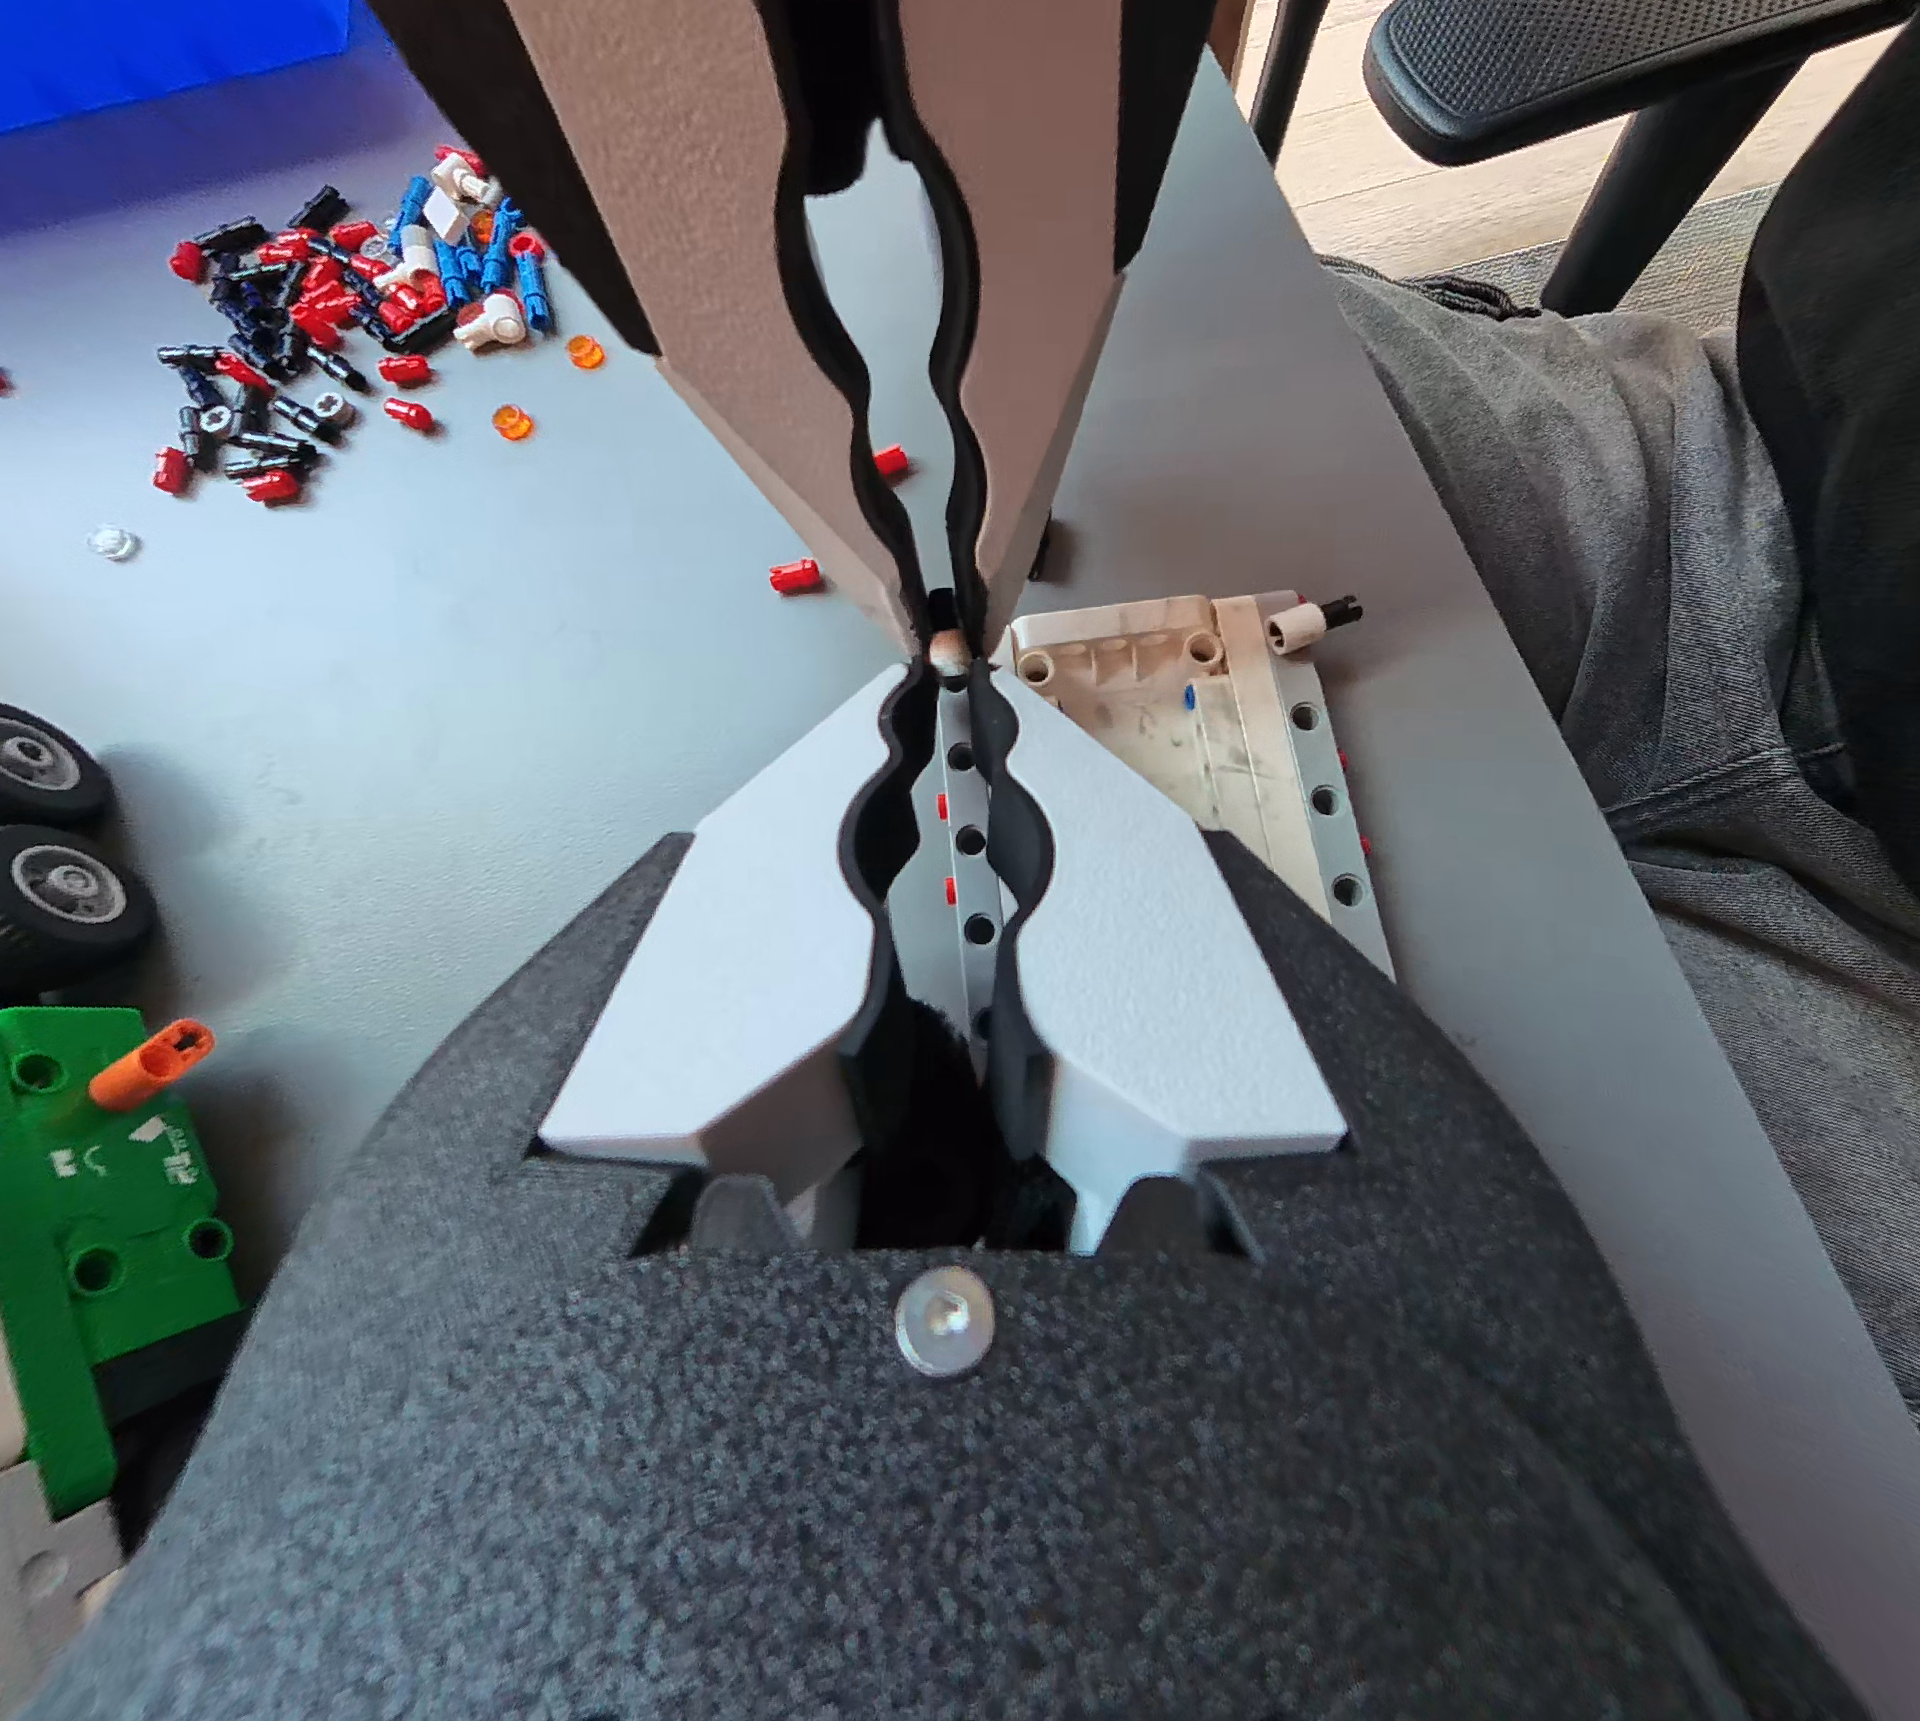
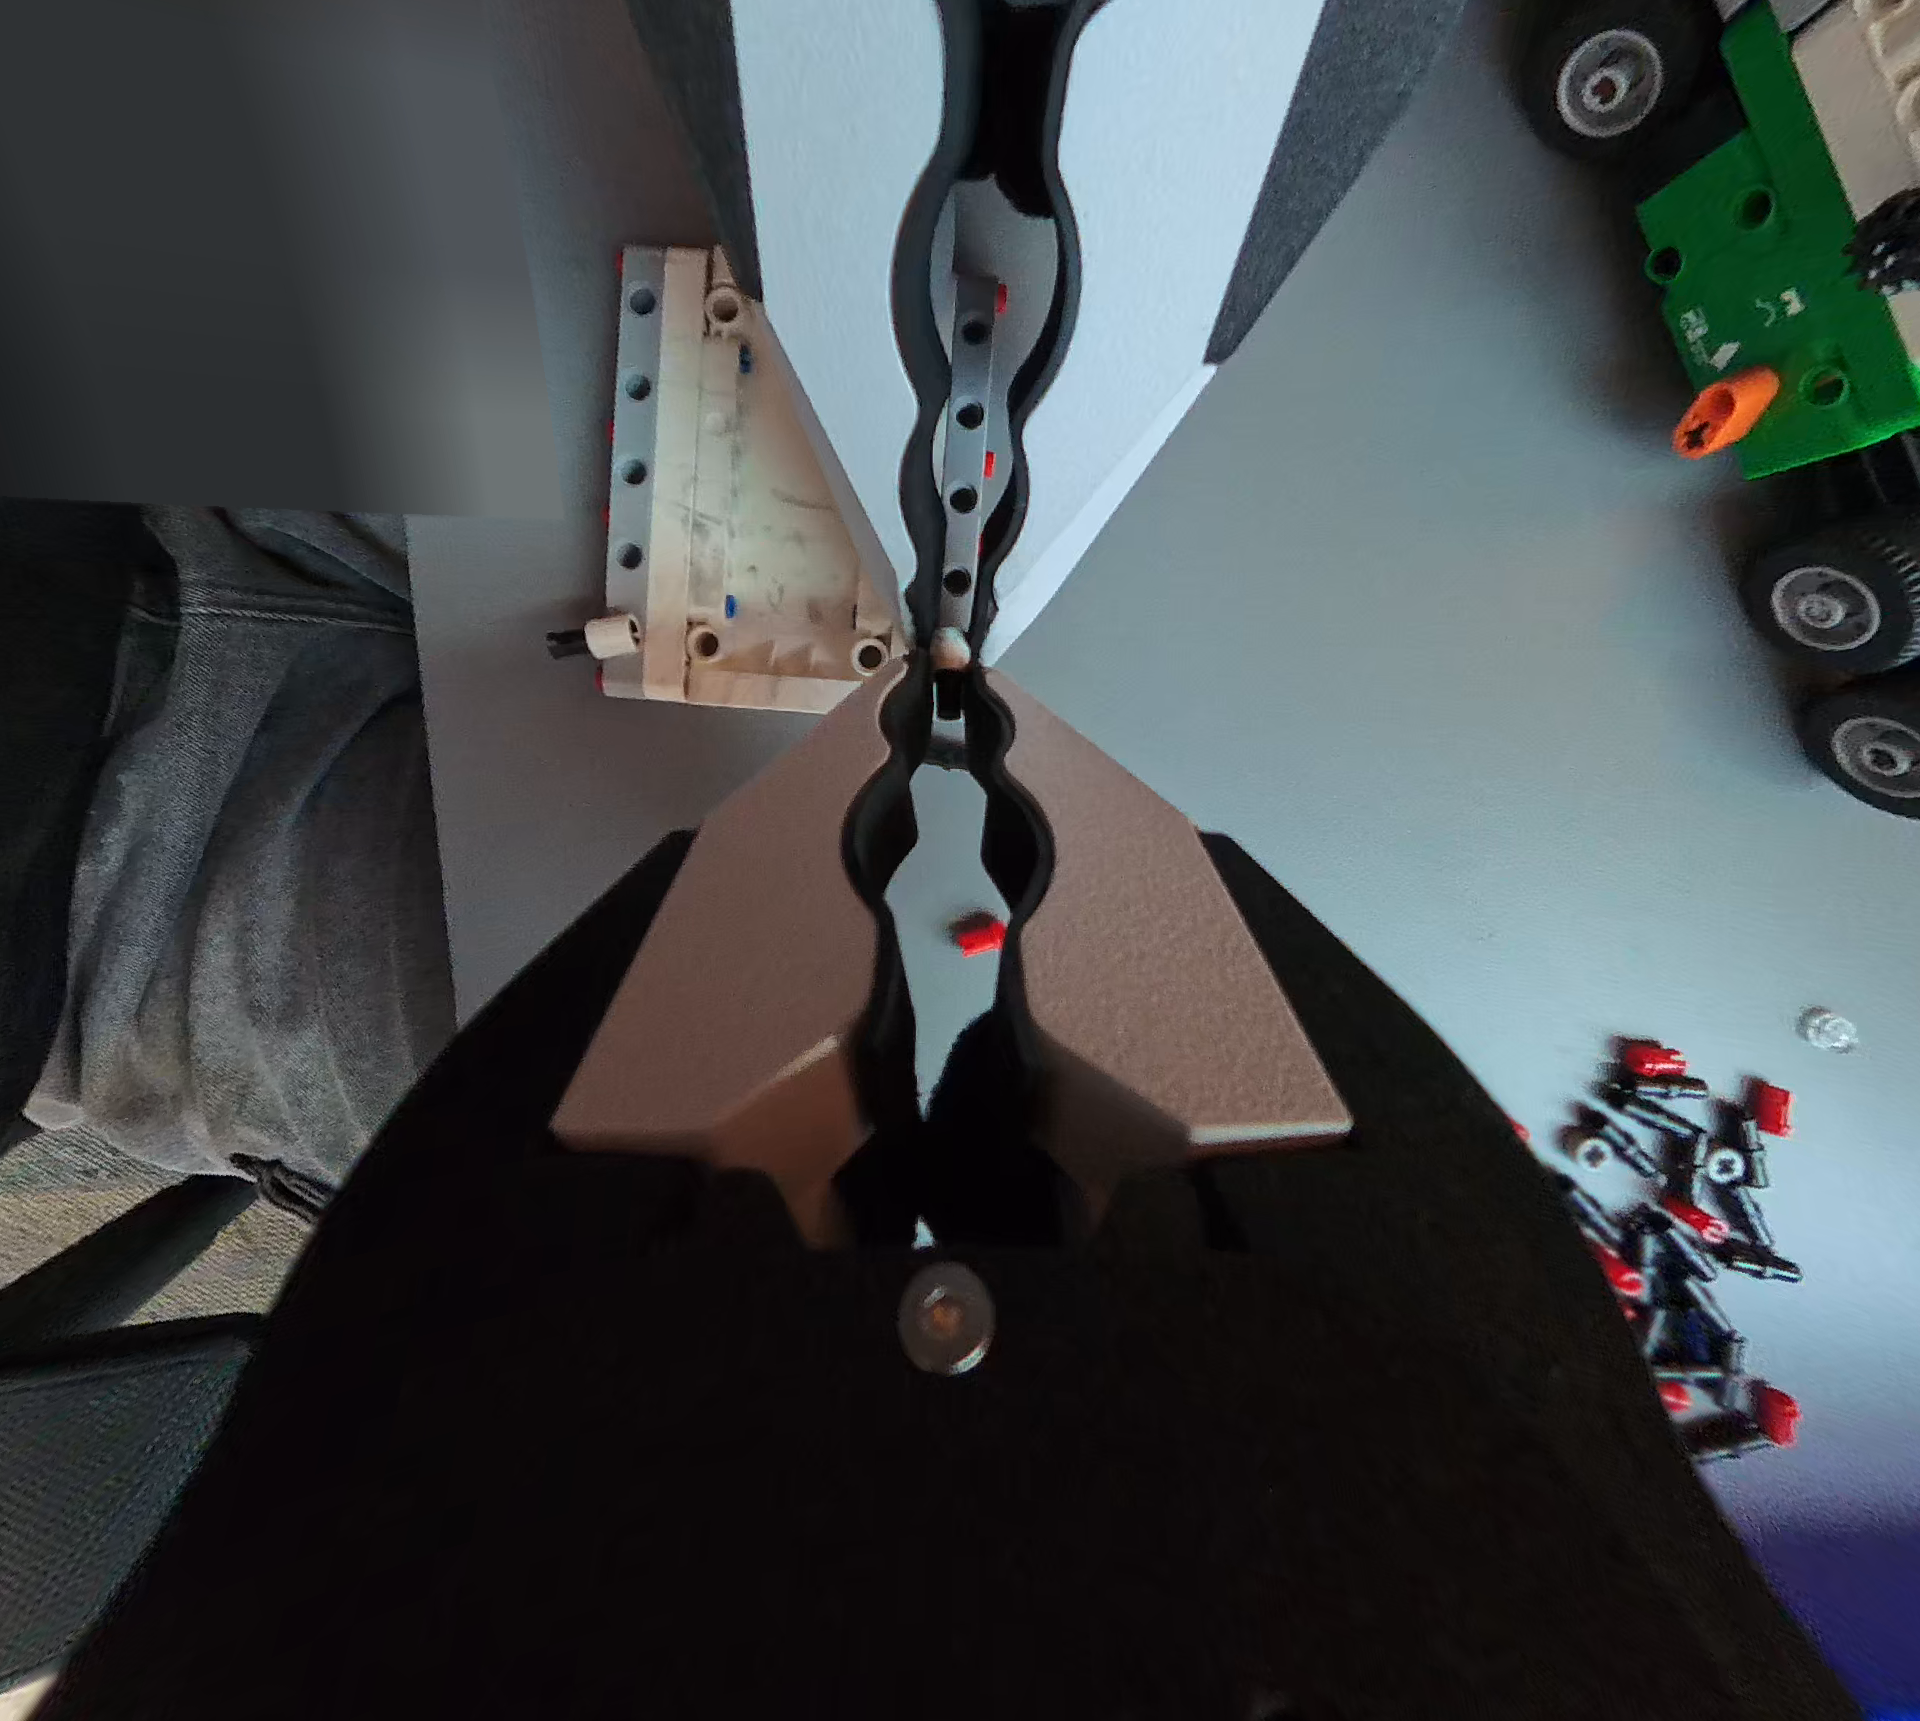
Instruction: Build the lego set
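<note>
Centrally on the grey surface (image 1: 520, 736), the left tool (image 1: 951, 684) clamps a grey holed beam (image 1: 966, 840) whose long axis runs up the frame; the right tool (image 2: 948, 684), tip to tip opposite, pinches a small tan-and-black pin (image 2: 948, 663) at the beam's end.

I see pale grey fingers (image 1: 727, 975) with wavy black pads on my left gripper (image 1: 951, 684), brown ones on my right gripper (image 2: 948, 684). At upper left lies a red, black and blue pin pile (image 1: 343, 300); at lower left, a green truck (image 1: 73, 1204) with an orange connector (image 1: 151, 1060). The table (image 1: 468, 684) is grey.
</note>
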A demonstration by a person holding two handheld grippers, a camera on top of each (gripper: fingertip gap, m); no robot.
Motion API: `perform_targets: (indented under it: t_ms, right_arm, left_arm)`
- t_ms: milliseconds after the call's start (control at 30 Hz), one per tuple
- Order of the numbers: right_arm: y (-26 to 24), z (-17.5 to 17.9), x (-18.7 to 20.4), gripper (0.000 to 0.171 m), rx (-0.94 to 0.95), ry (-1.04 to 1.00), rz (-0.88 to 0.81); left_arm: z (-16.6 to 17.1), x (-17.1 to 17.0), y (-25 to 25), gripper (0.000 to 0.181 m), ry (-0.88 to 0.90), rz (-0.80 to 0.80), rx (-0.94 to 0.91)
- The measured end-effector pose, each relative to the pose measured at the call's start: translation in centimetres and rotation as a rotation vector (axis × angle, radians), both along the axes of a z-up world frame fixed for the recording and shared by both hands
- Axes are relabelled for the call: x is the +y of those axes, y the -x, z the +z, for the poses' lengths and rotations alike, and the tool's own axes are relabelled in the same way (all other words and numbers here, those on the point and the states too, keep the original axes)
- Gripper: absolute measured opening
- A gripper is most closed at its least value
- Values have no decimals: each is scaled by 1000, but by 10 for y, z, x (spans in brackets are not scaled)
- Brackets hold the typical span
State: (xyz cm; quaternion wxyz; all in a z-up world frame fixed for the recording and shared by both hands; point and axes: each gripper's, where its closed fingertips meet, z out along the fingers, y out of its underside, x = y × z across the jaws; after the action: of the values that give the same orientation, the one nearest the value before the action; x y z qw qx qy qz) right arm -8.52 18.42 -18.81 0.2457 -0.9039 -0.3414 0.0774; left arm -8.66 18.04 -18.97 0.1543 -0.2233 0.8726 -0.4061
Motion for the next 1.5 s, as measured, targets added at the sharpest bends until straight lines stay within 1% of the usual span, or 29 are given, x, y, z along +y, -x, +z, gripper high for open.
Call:
perform_targets:
  t_ms: [100, 233, 400, 533, 600, 767, 900, 1000, 1100, 1333, 1500]
  right_arm:
    - [1, 0, 0, 4, 93, 19, -53]
    - [2, 0, -1, 4, 124, 20, -87]
    - [0, -2, -2, 4, 229, 36, -149]
    - [-2, -12, -6, 3, 186, 41, -147]
    - [-6, -11, -5, 3, 168, 35, -142]
    - [-4, 3, -2, 4, 204, -3, -128]
    - [-5, 13, 9, 6, 168, -111, -115]
    - [-3, 19, 14, 7, 194, -187, -112]
    - [-1, 23, 15, 8, 241, -214, -103]
    - [3, 30, 11, 5, 289, -202, -74]
    - [5, 19, 8, 5, 279, -140, -69]
  left_arm:
    - [0, 0, 1, 4, 14, -6, 23]
    - [0, -1, 1, 4, 31, -13, 49]
    - [1, -1, -1, 4, 47, -14, 70]
    - [-2, -3, -4, 3, 29, -25, 77]
    - [-1, -2, -7, 3, 35, -16, 77]
    - [13, 0, -7, 3, 123, -21, 53]
    - [22, 7, -7, 3, 197, -21, 68]
    - [27, 10, -7, 3, 237, -21, 74]
    - [30, 10, -5, 3, 263, -33, 78]
    - [33, 8, -1, 3, 279, -61, 68]
    - [23, 7, 2, 4, 195, -61, 38]
